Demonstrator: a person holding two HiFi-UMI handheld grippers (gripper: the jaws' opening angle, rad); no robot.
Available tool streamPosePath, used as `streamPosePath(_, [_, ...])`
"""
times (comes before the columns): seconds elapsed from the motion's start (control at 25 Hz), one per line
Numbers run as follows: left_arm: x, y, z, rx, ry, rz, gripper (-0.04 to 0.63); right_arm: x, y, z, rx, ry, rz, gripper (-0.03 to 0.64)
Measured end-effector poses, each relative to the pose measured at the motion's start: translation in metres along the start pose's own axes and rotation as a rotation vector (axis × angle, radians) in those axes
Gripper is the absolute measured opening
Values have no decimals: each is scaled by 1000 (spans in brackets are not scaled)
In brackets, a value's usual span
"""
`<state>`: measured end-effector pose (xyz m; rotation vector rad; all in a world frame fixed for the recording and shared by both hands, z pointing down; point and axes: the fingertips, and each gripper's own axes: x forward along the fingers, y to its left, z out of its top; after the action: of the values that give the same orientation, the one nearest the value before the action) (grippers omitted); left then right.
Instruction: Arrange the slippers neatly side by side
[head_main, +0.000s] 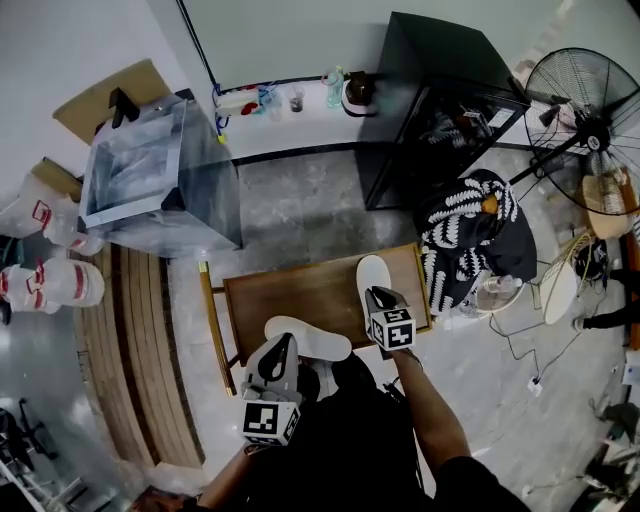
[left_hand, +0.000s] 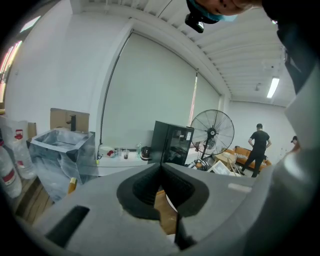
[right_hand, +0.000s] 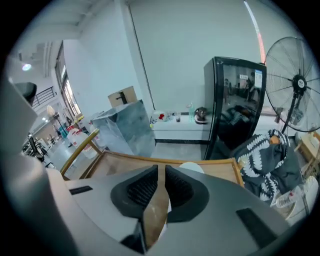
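Two white slippers lie on a small wooden table (head_main: 300, 290). One slipper (head_main: 372, 272) lies lengthwise at the table's right side, toe pointing away. The other slipper (head_main: 318, 340) lies crosswise near the front edge. My left gripper (head_main: 285, 347) hangs over the near edge of the crosswise slipper, its jaws meeting at the tips (left_hand: 161, 165); through the gap below them show the table and a sliver of white. My right gripper (head_main: 378, 296) hovers above the heel of the lengthwise slipper (right_hand: 192, 167), its jaws (right_hand: 161, 170) a narrow slit apart with only table showing between them.
A black glass-door cabinet (head_main: 440, 110) and a black-and-white patterned cloth (head_main: 470, 230) stand right of the table, a floor fan (head_main: 590, 120) beyond. A plastic-wrapped grey box (head_main: 150, 170) sits to the left. A low white shelf (head_main: 290, 105) runs along the far wall.
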<state>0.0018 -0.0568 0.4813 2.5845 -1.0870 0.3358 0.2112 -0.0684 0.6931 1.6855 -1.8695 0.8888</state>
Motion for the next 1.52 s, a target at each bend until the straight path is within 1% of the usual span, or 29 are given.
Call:
streamPosePath(0.16, [-11,8,0,-18,-17,39,17,-10,28,31,-67,-79,57,25])
streamPosePath(0.32, [-23,19,-1,-36,-38,80,17,-19,62,54,-111,-132,133,18])
streamPosePath(0.52, [-38,33,-4,-48,-65,130,17,-24,110,64,-178,-159,230,15])
streamPosePath(0.64, [-51,43,-8,-81,-71,179,17,-25,139,58,-224,-147,294,14])
streamPosePath(0.8, [-67,53,-13,-97,-84,223,17,-24,174,41,-286,-105,391,12])
streamPosePath(0.92, [-77,59,-17,-108,-91,254,17,-23,198,30,-363,-66,441,12])
streamPosePath(1.12, [-93,65,-26,-148,-93,295,17,-18,228,10,-509,-2,502,12])
streamPosePath(1.28, [-102,67,-34,-165,-93,321,17,-9,240,-6,-581,58,533,12])
streamPosePath(1.36, [-106,68,-38,-173,-91,331,17,-2,242,-16,-602,112,538,12])
streamPosePath(1.52, [-111,70,-45,-191,-90,346,17,17,243,-48,-633,273,575,15])
